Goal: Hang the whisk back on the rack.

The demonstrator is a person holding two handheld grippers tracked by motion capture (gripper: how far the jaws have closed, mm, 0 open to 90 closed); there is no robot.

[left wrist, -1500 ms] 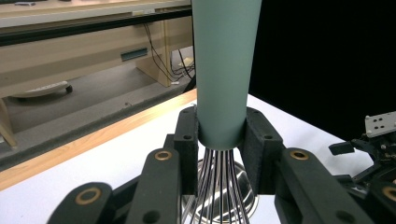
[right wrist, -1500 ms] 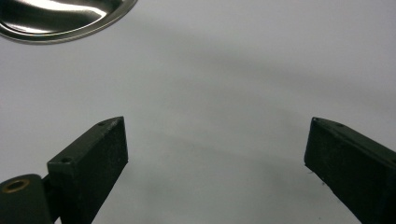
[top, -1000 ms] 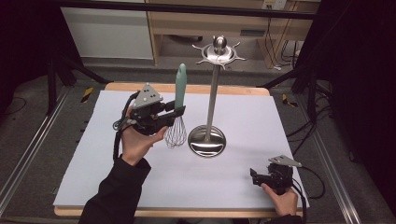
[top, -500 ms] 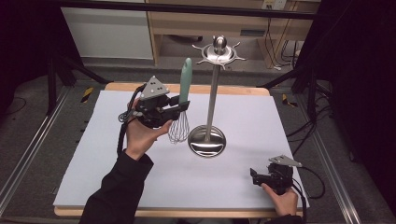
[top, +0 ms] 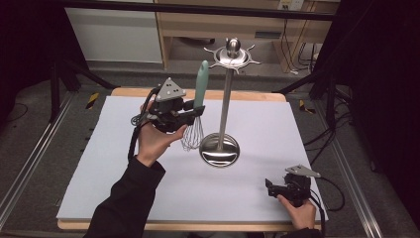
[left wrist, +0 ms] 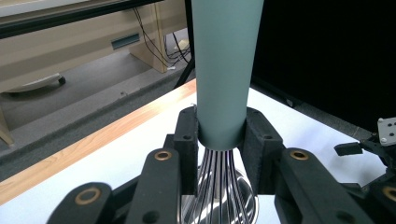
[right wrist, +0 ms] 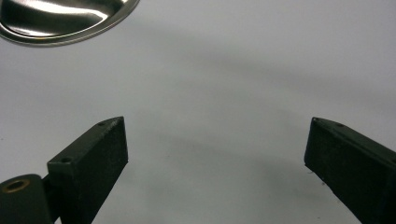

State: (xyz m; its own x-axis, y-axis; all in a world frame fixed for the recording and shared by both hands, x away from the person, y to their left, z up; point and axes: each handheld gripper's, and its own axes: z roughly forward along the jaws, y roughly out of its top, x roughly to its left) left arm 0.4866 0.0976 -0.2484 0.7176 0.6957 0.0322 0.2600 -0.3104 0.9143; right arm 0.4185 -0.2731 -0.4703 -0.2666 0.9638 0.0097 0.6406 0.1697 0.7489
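Left tool (top: 194,115) clamps the whisk (top: 197,111) upright beside the stand (top: 224,99) — probably bound for a top hook; right tool (top: 278,187) rests wide on the counter (top: 277,119).

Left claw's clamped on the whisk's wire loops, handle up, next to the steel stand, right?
Not quite: the left claw is clamped on the whisk at the base of its teal handle, just above the wires, as the left gripper view shows. Handle up, beside the steel stand.

Overhead light, even on white mat (top: 297,129); dark surround; glare on steel base (right wrist: 60,18) beyond the fingers (right wrist: 93,158); fingers slightly soft
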